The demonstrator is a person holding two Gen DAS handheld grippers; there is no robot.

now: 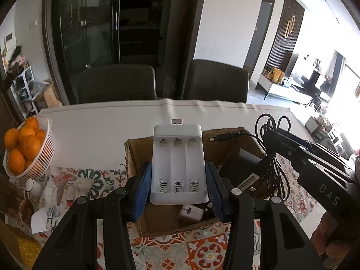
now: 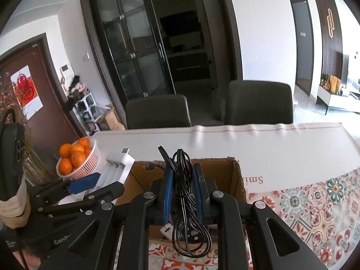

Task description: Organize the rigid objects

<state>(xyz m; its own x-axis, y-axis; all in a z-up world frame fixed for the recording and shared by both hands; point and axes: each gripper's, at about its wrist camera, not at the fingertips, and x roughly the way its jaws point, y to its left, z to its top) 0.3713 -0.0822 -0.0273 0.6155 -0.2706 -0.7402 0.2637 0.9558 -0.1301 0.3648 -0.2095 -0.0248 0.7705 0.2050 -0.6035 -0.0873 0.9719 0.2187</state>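
- Battery charger (image 1: pixel 178 164): it hangs above the open cardboard box (image 1: pixel 135 153), and since only its 2 smooth side walls are pinched, it could tip or slide out and land on the white plug adapter (image 1: pixel 191 212) lying inside.
- Cable bundle (image 2: pixel 183 193): its free loops dangle below the grip and could snag the box rim.
- Left gripper (image 1: pixel 178 180): partly closed, blue pads clamping the charger's sides.
- Right gripper (image 2: pixel 183 186): closed tight on the bundle.

Both claws are black with silver rivets and ribbed blue pads (image 2: pixel 167 193); "DAS" is printed in white on the right claw (image 1: pixel 270 135).
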